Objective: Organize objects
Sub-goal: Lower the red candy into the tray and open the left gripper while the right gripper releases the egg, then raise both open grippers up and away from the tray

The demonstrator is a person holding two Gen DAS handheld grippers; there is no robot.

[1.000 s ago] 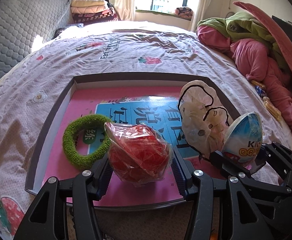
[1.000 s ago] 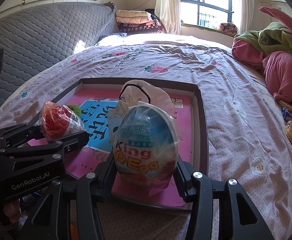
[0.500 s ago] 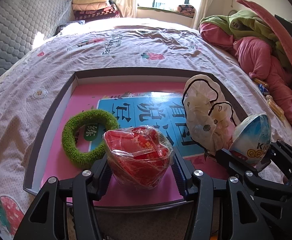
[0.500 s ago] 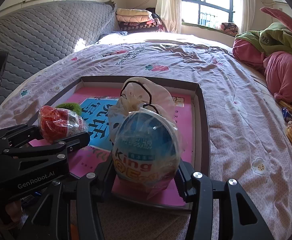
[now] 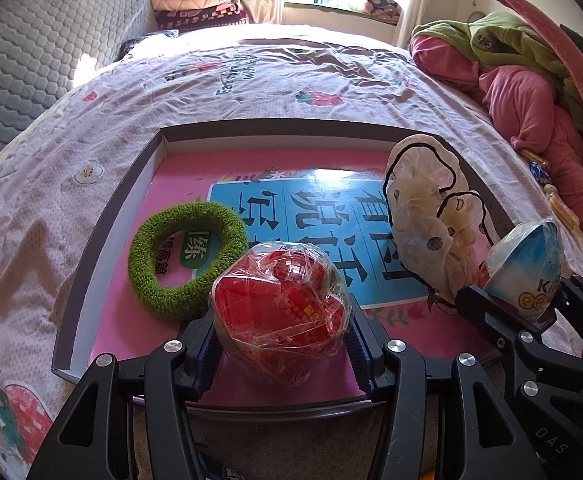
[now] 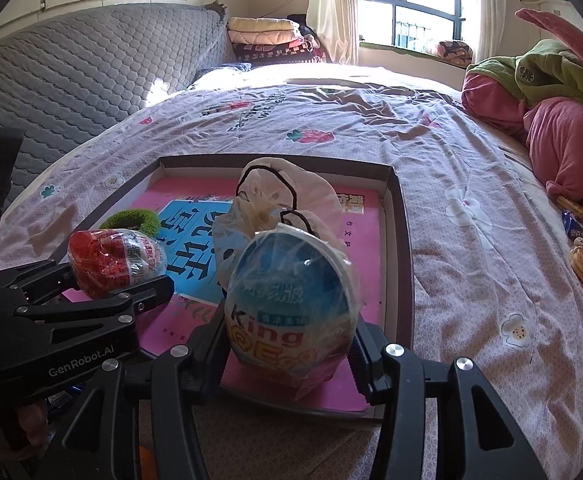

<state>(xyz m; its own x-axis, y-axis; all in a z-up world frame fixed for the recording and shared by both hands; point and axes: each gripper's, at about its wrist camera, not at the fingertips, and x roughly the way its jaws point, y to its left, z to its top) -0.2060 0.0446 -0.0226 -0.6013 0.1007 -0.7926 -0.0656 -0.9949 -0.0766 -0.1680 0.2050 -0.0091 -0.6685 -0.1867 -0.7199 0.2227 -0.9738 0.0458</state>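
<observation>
Left wrist view: left gripper (image 5: 281,344) clamped on red wrapped ball (image 5: 279,312), right gripper (image 6: 289,354) clamped on blue egg (image 6: 289,300), both poised over the tray (image 5: 103,236) near edge, presumably for placing inside.

One shallow tray (image 5: 103,280) lies on one bed (image 5: 291,80). It carries one green fuzzy ring (image 5: 151,276) and one pale plastic bag (image 5: 423,216). Two wrapped egg-shaped packets: one red packet (image 5: 281,316), one blue egg packet (image 6: 287,304). Two grippers.
</observation>
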